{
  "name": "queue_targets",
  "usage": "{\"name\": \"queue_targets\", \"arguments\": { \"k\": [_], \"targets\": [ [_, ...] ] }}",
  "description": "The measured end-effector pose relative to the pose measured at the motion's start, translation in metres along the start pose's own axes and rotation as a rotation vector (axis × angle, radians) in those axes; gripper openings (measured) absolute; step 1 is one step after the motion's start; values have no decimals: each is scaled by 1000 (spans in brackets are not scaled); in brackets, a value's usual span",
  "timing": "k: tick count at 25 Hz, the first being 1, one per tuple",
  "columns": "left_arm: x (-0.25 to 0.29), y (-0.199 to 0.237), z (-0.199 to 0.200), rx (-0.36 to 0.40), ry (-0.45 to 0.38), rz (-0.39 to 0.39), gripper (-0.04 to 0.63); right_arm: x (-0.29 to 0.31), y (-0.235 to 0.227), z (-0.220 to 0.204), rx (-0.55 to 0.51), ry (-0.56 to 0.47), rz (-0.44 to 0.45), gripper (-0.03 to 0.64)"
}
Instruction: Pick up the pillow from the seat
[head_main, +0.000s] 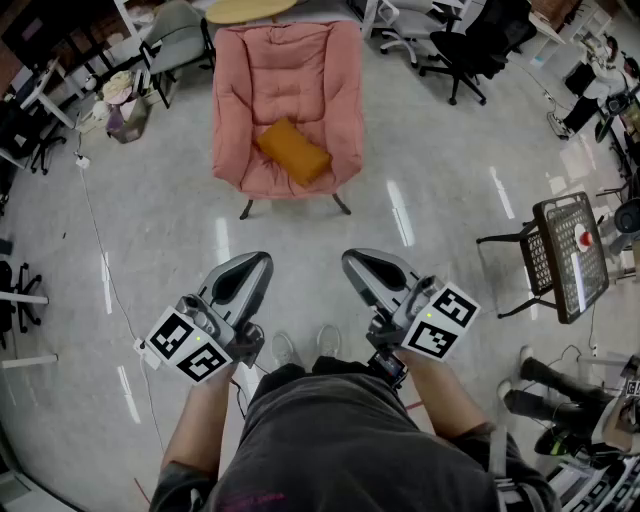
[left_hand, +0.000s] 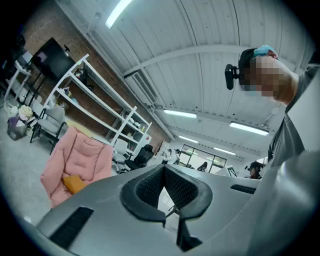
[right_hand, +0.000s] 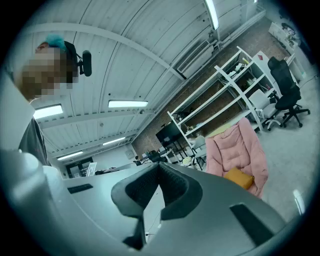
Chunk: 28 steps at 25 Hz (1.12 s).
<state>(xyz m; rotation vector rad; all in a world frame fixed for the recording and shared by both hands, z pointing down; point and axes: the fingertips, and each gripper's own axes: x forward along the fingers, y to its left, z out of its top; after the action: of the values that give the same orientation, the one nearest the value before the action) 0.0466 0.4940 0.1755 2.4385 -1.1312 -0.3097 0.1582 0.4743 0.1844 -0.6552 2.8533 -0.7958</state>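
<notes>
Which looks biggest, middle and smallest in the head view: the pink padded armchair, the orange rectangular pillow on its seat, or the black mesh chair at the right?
1. pink padded armchair
2. black mesh chair, though it stands nearer the camera, which flatters it
3. orange rectangular pillow

The left tongs (left_hand: 164, 172) fill the lower frame, jaws pressed together, nothing between them. At lower left an orange pillow (left_hand: 73, 183) lies on a pink chair (left_hand: 85, 155), with white shelves (left_hand: 100, 107) behind.

The top edge cuts off the round table (head_main: 250, 9) behind the pink chair (head_main: 290, 95)
</notes>
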Motion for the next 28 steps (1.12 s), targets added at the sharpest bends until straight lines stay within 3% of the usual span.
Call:
{"name": "queue_targets", "arguments": {
  "k": [16, 28],
  "targets": [
    [28, 2, -8, -10, 15, 39, 9, -15, -37, 6, 65, 16, -12, 15],
    [46, 83, -15, -59, 30, 59, 9, 28, -89, -14, 97, 68, -66, 15]
  ]
}}
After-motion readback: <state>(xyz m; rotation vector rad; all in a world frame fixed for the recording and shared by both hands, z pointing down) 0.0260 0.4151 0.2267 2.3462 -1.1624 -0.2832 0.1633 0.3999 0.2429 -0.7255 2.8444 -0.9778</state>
